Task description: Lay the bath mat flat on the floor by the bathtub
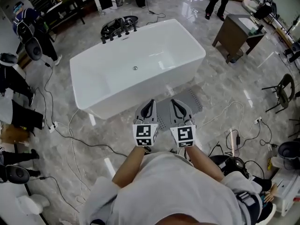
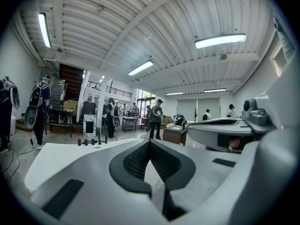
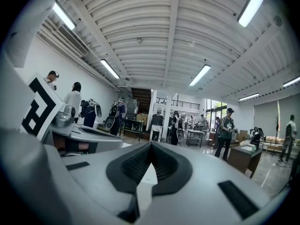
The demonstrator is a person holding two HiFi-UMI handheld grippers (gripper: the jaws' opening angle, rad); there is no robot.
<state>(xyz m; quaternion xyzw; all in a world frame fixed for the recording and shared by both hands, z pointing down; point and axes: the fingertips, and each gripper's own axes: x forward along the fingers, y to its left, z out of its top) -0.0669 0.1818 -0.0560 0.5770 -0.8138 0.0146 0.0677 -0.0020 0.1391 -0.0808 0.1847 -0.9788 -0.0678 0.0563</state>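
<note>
Right tongs (image 3: 149, 145) closed, empty; left tongs (image 3: 79, 136) just beside; person (image 3: 227, 131) standing beyond.

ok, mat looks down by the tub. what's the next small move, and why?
Probably draw both grippers back toward the body and check the mat. The left gripper and right gripper are shut on nothing and hover over the grey bath mat. It seems to lie spread on the floor beside the bathtub, but they hide its near part.

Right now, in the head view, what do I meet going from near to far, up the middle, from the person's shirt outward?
grey shirt → left hand-held gripper and right hand-held gripper, side by side → bath mat on the floor → bathtub → black taps
</note>
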